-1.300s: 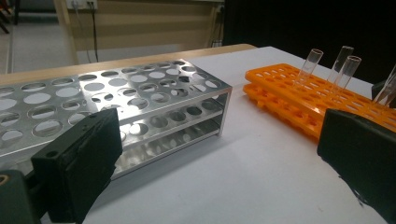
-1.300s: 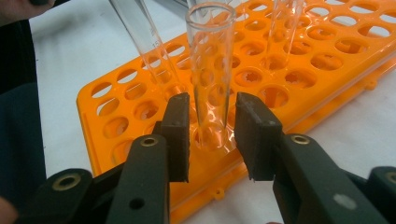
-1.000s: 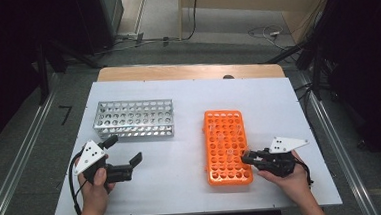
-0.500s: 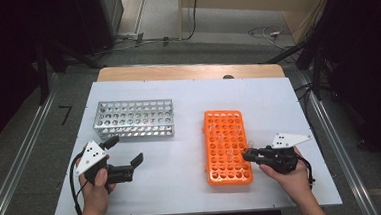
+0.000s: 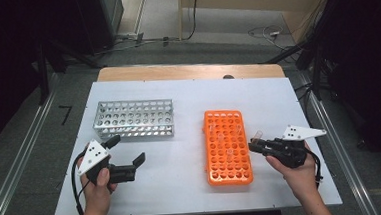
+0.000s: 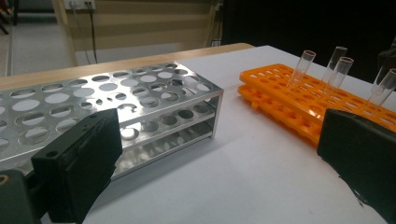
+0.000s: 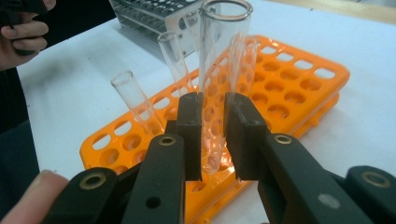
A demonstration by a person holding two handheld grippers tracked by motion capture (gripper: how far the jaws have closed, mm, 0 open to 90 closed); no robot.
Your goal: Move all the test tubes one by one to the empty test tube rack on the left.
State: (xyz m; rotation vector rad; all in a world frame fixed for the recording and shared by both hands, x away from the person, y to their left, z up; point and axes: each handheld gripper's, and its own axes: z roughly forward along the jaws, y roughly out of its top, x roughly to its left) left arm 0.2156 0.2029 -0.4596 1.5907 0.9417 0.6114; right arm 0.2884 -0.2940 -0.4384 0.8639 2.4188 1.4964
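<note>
Two racks sit on the white table (image 5: 194, 197): the orange rack (image 5: 227, 146) at centre and the metal rack (image 5: 133, 119) at its 10 o'clock. The right gripper (image 5: 255, 145) has its jaws closed narrow on a clear test tube (image 7: 215, 84), held upright just off the orange rack's 3 o'clock edge. Several more tubes (image 7: 175, 58) stand in the orange rack. The left gripper (image 5: 127, 155) hangs with jaws spread wide and empty, at the metal rack's 6 o'clock.

Assessment: the step in hand appears to be carrying the tube clear of the orange rack. Recommend keeping the grip firm but not crushing, the tube vertical, and the path high enough to clear the standing tubes. The round glass may slip or pivot between the flat pads.
</note>
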